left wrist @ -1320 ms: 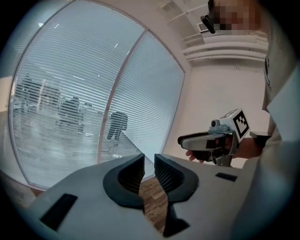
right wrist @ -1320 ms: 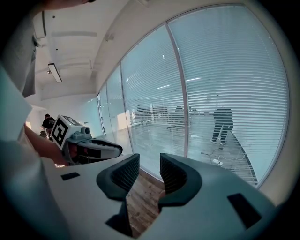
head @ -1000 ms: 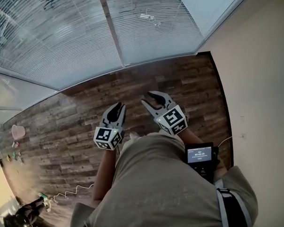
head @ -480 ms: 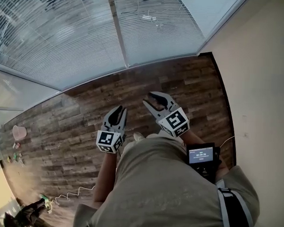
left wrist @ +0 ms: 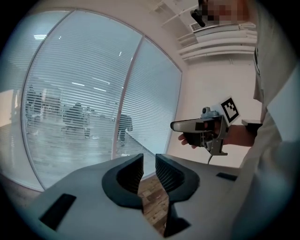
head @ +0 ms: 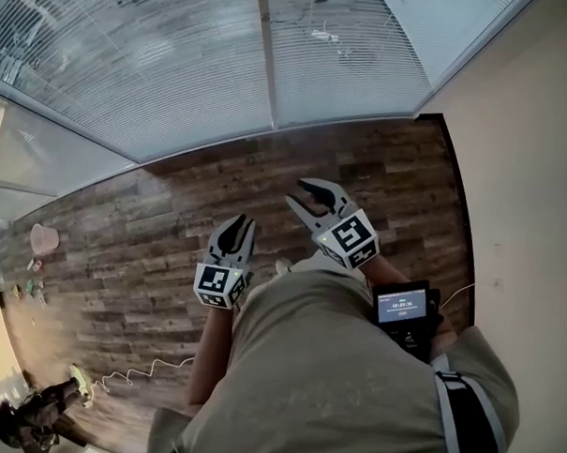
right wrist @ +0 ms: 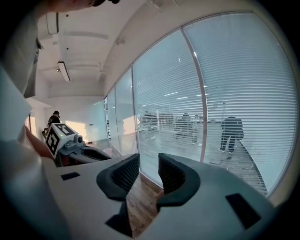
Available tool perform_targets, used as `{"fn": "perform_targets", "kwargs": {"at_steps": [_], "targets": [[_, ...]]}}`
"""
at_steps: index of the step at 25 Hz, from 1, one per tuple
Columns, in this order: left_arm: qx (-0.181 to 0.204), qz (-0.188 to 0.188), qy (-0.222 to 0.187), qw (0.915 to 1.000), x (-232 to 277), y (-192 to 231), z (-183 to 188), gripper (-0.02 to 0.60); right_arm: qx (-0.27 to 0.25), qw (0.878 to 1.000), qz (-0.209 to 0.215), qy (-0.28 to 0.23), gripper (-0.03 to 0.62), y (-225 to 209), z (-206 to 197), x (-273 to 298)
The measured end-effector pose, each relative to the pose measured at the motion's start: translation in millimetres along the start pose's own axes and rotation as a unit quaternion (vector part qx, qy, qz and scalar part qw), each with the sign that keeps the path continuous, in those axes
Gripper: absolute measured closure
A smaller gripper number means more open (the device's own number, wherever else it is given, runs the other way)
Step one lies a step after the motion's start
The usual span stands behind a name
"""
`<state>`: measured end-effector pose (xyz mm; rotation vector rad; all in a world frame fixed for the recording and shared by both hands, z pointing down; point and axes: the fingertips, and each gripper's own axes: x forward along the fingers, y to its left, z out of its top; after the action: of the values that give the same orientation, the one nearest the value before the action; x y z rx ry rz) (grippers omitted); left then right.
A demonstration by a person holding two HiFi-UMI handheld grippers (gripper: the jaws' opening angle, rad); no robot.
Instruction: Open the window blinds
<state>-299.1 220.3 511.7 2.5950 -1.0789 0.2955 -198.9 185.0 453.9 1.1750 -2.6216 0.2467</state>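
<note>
No legible text; handheld screen (head: 399, 306) digits too small.

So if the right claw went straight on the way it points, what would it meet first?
Probably the window blinds, low near the wood floor; nothing stands between them and the right claw.

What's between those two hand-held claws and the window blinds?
Only bare wooden floor, in the head view, separates the left gripper and right gripper from the blinds.
</note>
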Motion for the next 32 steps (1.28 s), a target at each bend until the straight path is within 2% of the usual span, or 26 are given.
{"fn": "perform_targets", "kwargs": {"at_steps": [8, 11, 16, 20, 26, 32], "targets": [[-0.007, 0.002, -0.013, 0.9999, -20, 0, -11, 0.506, -0.007, 1.000, 0.001, -0.009, 0.468, 24, -6, -4], [-0.013, 0.000, -0.012, 0.9999, -11, -5, -13, 0.505, -0.007, 1.000, 0.001, -0.006, 0.468, 18, -12, -14], [-0.015, -0.002, -0.010, 0.9998, 18, -20, 1, 0.502, 0.002, 1.000, -0.019, -0.009, 0.468, -24, -9, -42], [-0.016, -0.002, -0.006, 0.9999, 50, -48, 8, 0.499, 0.013, 0.999, -0.029, -0.007, 0.468, -59, -19, -76], [-0.012, -0.013, -0.002, 0.9998, 102, -87, 33, 0.494, 0.037, 0.999, -0.024, -0.014, 0.468, -109, -18, -112], [-0.016, -0.009, -0.012, 0.9998, 146, -121, 47, 0.492, 0.037, 0.999, -0.019, -0.011, 0.468, -152, -25, -133]]}}
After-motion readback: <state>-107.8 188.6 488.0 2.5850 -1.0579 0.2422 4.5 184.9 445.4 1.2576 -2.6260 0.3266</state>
